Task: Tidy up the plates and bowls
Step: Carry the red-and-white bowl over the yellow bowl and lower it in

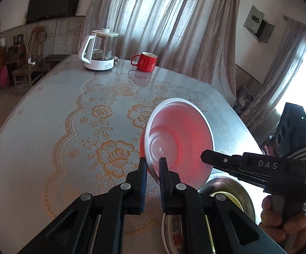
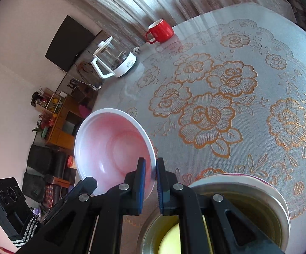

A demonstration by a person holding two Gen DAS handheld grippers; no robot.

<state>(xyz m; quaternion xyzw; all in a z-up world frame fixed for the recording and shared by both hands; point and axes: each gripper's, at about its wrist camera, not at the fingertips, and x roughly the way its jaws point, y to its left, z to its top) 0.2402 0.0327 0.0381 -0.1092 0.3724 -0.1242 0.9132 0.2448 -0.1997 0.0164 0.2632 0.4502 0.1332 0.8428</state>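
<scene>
bowl (image 1: 180,139) in the air, both grippers' fingers (image 1: 142,169) (image 2: 141,171) pinched tight on opposite rims, tilted above the desk (image 1: 58,137); next, level it onto the stacked dishes (image 2: 248,192) below.

Left gripper (image 1: 153,165) and right gripper (image 2: 150,167), jaws clamped (both tilted downward), right hand (image 1: 288,222) around its handle

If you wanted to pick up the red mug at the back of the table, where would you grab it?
Probably by its rim. The red mug stands upright with its open top facing up, so a gripper could come down from above and pinch the wall, one finger inside, one outside. Its handle sticks out toward the kettle, so come in on the side away from the kettle, where there is bare table.
</scene>
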